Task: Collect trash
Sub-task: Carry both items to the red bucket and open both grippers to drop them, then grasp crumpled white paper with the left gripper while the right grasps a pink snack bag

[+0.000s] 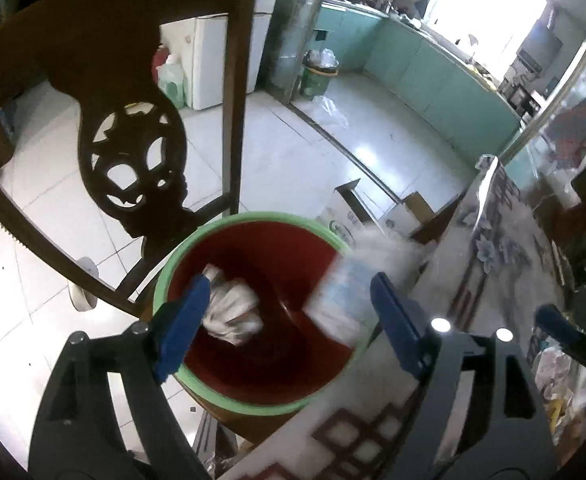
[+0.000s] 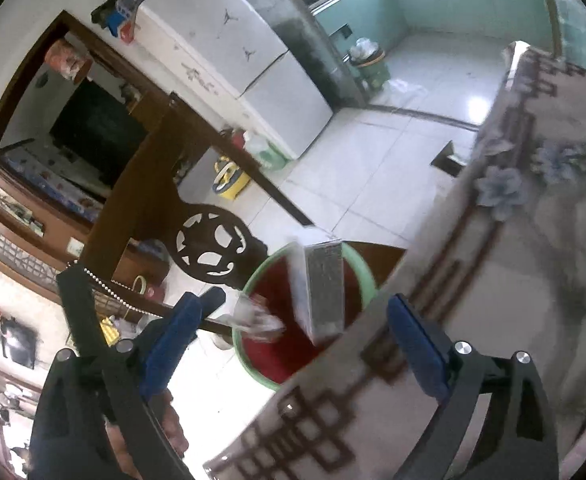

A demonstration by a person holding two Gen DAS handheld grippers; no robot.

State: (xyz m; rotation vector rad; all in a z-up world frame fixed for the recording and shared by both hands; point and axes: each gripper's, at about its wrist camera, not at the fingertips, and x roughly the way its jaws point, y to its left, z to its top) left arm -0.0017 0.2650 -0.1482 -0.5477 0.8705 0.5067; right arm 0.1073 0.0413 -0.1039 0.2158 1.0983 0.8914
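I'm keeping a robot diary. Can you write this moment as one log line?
left claw: open, empty | right claw: open, empty | blurred box: over bin | crumpled paper: in bin

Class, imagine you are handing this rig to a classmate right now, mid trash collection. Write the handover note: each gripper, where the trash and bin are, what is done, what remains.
Left gripper: open, empty, over the bin.
Right gripper: open, empty, beside the table edge.
Bin: green rim, red inside, on the chair next to the table.
Done: a crumpled paper wad is in the bin; a small box is over the bin's mouth, blurred, apparently dropping in.
Left: confirm the box landed inside, then check the table for more trash; the views show little of its top.
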